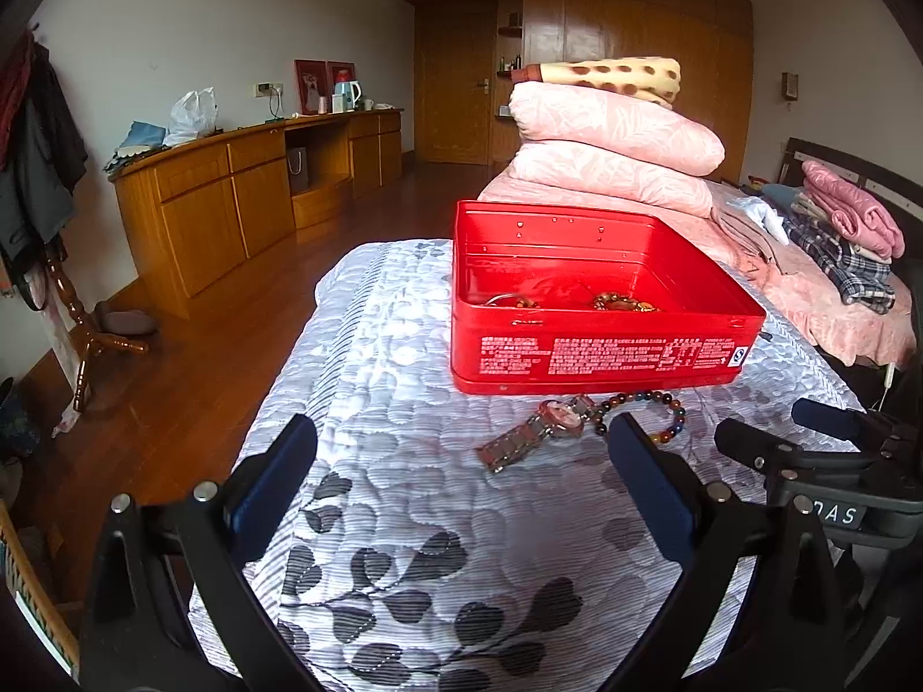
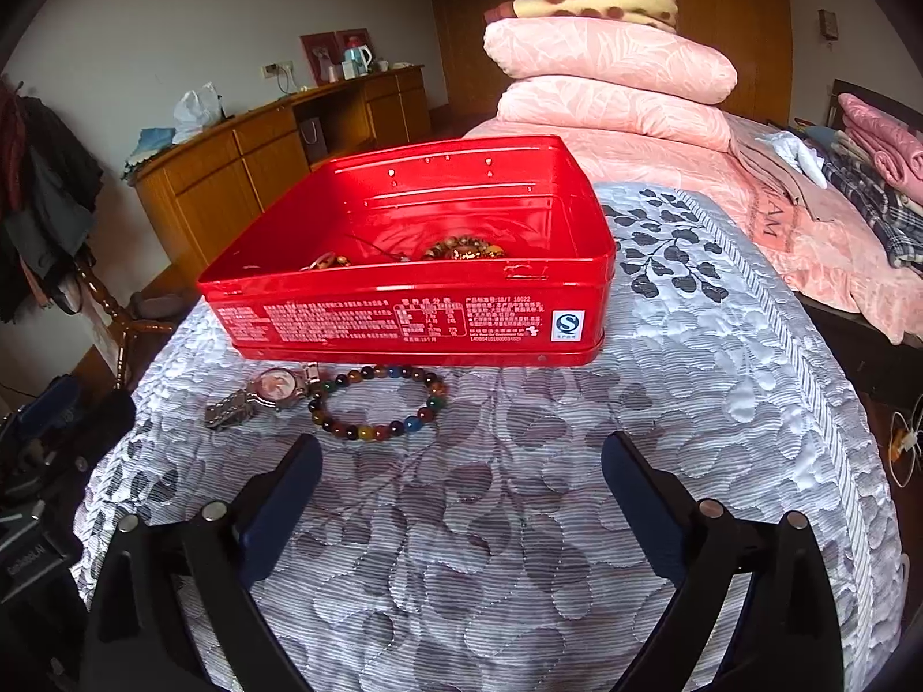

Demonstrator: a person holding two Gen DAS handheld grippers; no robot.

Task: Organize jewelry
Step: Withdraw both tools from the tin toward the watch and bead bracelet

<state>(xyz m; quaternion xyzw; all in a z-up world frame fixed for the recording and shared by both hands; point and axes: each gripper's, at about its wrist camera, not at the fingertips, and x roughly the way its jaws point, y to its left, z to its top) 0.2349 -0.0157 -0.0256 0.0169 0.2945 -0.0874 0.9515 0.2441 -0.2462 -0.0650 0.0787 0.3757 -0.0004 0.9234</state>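
Bracelet [image 2: 378, 403]: on quilt [image 2: 692, 375], just before red tin [image 2: 404, 317], touching watch [image 2: 262, 395]
Left gripper [image 1: 461, 461]: fingers apart, empty
Right gripper [image 2: 461, 473]: fingers apart, empty

A red tin [image 2: 415, 265], lid off, sits on a grey leaf-patterned quilt [image 2: 721, 403], with beaded jewelry [image 2: 464, 249] lying inside. Just in front of it, a wristwatch [image 2: 271, 392] touches a multicolored bead bracelet [image 2: 378, 403]. The right gripper [image 2: 461, 461] hovers near the bracelet, jaws spread wide and empty. Folded pink bedding [image 2: 611, 75] is stacked behind.
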